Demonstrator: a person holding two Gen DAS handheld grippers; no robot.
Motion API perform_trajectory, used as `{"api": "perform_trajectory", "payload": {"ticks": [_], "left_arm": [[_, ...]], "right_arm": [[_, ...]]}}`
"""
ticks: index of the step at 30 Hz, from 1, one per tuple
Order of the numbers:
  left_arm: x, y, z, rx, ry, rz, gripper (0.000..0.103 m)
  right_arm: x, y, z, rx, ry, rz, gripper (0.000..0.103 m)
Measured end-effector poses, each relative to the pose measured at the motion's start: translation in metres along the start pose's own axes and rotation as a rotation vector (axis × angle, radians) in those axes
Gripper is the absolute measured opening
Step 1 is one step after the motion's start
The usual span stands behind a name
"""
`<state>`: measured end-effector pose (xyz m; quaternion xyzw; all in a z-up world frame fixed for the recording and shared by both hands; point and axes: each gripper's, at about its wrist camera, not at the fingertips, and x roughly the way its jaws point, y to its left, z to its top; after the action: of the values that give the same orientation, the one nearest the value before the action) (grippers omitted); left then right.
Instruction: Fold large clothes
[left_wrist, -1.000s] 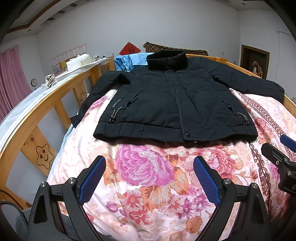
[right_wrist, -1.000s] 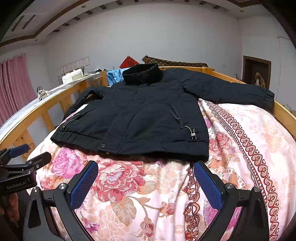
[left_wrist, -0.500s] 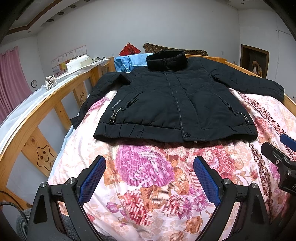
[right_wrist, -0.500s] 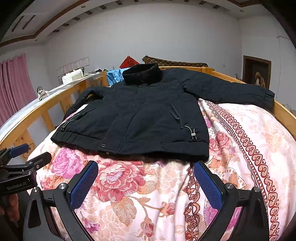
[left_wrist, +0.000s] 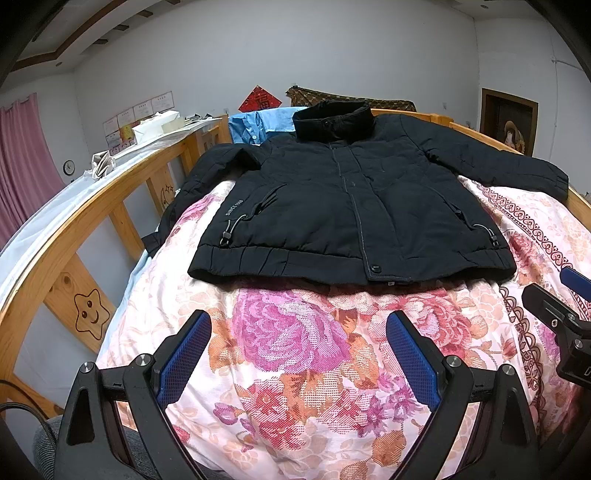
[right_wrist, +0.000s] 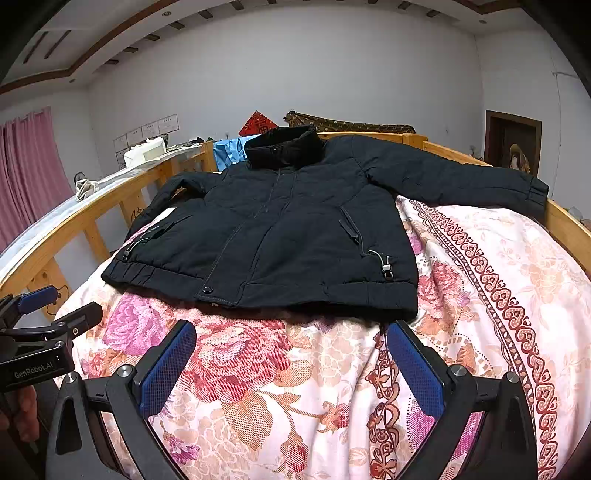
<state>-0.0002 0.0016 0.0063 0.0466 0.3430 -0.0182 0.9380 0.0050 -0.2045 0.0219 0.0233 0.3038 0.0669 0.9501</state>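
Jaws of your left gripper (left_wrist: 297, 354) stood wide apart and held nothing, hovering over the floral quilt (left_wrist: 295, 339); your right gripper (right_wrist: 291, 363) was spread just as wide, also empty. Ahead of both sets of fingers, apart from them, the black padded jacket (left_wrist: 343, 210) lay flat and zipped, hem nearest you, collar farthest, sleeves spread toward the wooden bed rail (left_wrist: 92, 206). Beyond the collar lay a blue shirt (left_wrist: 258, 123).

Soft, even indoor light is falling; fisheye distortion is bending the bed rail (left_wrist: 55, 236), corners darkening beyond it.
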Motion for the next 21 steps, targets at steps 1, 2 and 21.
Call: {"api": "perform_trajectory", "payload": {"ticks": [1,2,21], "left_arm": [[0.0,0.0,0.0,0.0,0.0,0.0,0.093],[0.0,0.0,0.0,0.0,-0.001,0.0,0.093],[0.013,-0.002,0.026,0.054,0.202,-0.126,0.093]], "right_arm": [[0.0,0.0,0.0,0.0,-0.001,0.0,0.103],[0.0,0.0,0.0,0.0,-0.001,0.0,0.103],[-0.007,-0.012,0.024,0.06,0.012,-0.05,0.103]]}}
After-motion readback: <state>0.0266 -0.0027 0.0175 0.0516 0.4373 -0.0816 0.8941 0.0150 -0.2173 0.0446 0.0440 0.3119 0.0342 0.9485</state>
